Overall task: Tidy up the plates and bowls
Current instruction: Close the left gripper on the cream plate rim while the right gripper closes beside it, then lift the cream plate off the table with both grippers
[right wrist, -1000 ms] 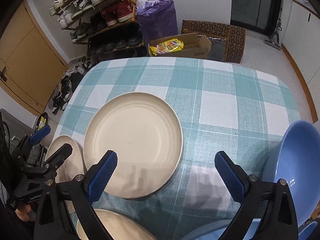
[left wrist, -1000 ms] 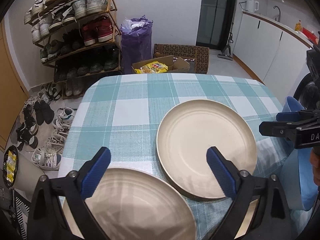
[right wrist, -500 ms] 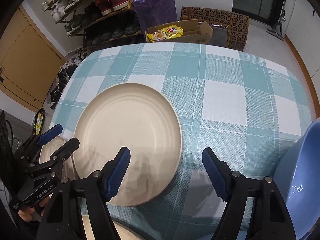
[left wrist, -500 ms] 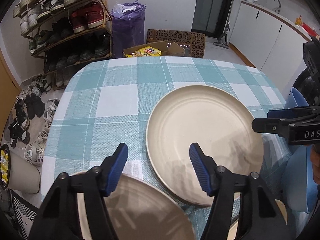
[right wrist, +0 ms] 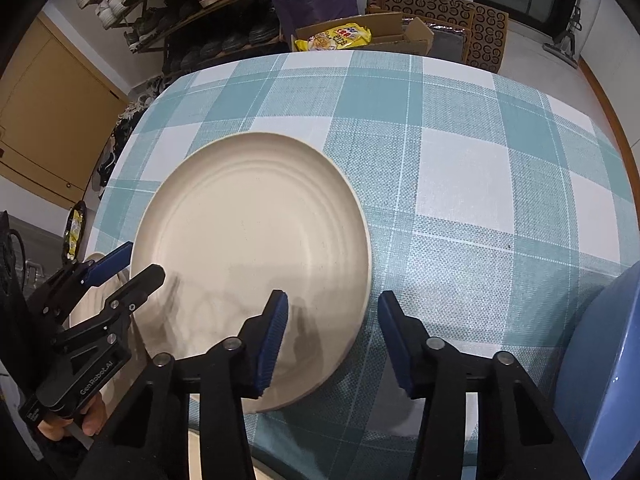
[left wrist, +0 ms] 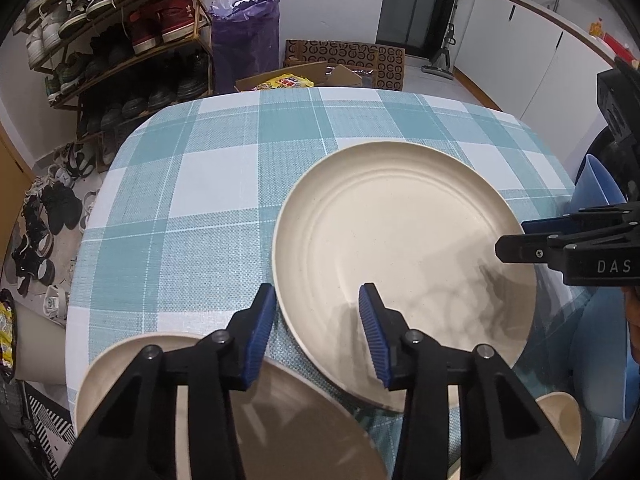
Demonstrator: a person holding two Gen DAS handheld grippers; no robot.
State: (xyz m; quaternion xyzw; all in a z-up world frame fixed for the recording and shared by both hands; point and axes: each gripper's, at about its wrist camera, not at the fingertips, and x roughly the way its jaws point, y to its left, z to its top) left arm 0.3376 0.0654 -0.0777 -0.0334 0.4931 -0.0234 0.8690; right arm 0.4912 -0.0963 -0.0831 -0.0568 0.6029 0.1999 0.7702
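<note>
A: Noting the large cream plate (left wrist: 400, 248) lies flat on the checked tablecloth (left wrist: 208, 184); we find our left gripper (left wrist: 318, 328) part open, straddling its near-left rim, gripping nothing.

B: We record the right gripper (right wrist: 332, 334) likewise part open and empty at the plate's near-right edge. We judge both sit at the rim for a two-sided lift. A second plate (left wrist: 280, 420) and blue bowl (right wrist: 600, 360) wait nearby.
</note>
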